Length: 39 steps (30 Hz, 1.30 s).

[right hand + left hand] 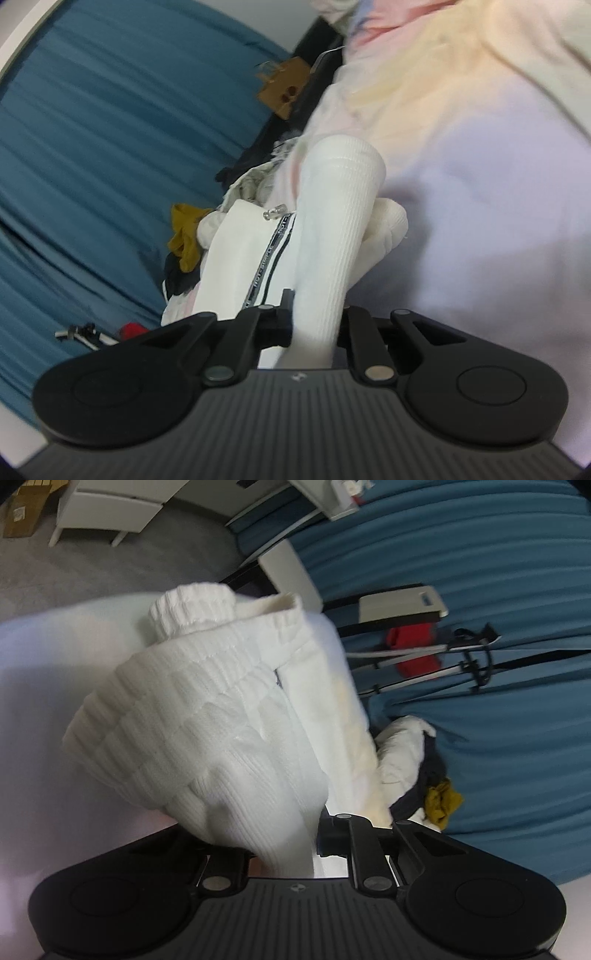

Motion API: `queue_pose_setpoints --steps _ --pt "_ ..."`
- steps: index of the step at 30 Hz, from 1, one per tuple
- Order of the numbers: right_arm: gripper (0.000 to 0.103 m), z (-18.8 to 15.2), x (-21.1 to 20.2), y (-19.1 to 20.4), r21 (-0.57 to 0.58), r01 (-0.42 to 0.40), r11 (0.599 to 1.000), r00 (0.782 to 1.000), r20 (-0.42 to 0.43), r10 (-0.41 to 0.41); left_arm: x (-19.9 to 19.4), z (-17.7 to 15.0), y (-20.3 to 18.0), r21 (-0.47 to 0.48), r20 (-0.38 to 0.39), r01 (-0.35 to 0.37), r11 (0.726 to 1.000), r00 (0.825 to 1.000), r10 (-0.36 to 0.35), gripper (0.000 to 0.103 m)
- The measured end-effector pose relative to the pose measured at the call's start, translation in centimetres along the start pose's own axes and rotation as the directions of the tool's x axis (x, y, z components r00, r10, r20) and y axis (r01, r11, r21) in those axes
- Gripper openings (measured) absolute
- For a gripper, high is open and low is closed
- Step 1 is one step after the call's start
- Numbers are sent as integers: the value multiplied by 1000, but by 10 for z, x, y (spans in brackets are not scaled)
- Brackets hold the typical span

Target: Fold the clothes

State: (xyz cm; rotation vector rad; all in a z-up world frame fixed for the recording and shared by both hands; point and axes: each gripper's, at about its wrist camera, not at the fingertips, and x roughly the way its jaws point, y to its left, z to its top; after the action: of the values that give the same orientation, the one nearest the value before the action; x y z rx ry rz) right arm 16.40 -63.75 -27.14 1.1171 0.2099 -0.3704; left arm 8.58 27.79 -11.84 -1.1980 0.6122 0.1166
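Observation:
A white ribbed knit garment (192, 731) fills the middle of the left wrist view, bunched and lifted above a white surface (44, 686). My left gripper (291, 834) is shut on its lower fold; the cloth hides the fingertips. In the right wrist view a white ribbed tube of the same garment (332, 236) rises from between the jaws. My right gripper (314, 328) is shut on it. Behind it lies a white piece with a black lettered band (266, 254).
A pile of other clothes lies beside the garment: white, dark and mustard-yellow pieces (441, 801), (184, 236). A blue curtain (498, 554) hangs behind. A stand with a red cloth (413, 646), a cardboard box (284, 88) and a white cabinet (110, 509) stand further off.

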Motion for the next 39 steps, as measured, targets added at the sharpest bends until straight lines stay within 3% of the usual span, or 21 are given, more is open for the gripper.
queue_pose_setpoints --steps 5,9,11,14,16,19,25,32,36,39 --pt "12 -13 -19 7 -68 72 995 996 -55 -76 -30 1 -5 11 44 36 999 998 -36 16" --pt "12 -12 -44 7 -14 70 997 995 -77 -71 -52 4 -7 15 60 56 998 997 -57 16" --pt "12 -11 -54 7 -41 72 997 994 -75 -75 -61 7 -6 12 47 52 999 998 -52 16" --pt "12 -9 -67 1 -83 83 993 993 -77 -89 -68 6 -1 13 -9 21 1000 1000 -21 16" --pt "12 -9 -68 -16 -67 110 992 989 -96 -117 -65 3 3 44 -49 -40 998 998 42 17" --pt "12 -20 -67 -38 -44 161 986 976 -139 -166 -64 3 13 62 -107 -118 991 986 124 18" --pt "12 -24 -69 -48 -9 139 990 980 -145 -139 -81 -1 20 181 -167 -189 965 961 219 28" --pt "12 -21 -68 -51 12 121 993 982 -151 -118 -133 -18 -7 356 -95 -233 905 954 283 44" --pt "12 -19 -69 -49 12 110 994 983 -150 -107 -155 -40 -47 504 -20 -250 827 954 300 49" --pt "12 -18 -70 -48 13 104 994 984 -149 -101 -154 -65 -84 599 31 -231 766 963 266 54"
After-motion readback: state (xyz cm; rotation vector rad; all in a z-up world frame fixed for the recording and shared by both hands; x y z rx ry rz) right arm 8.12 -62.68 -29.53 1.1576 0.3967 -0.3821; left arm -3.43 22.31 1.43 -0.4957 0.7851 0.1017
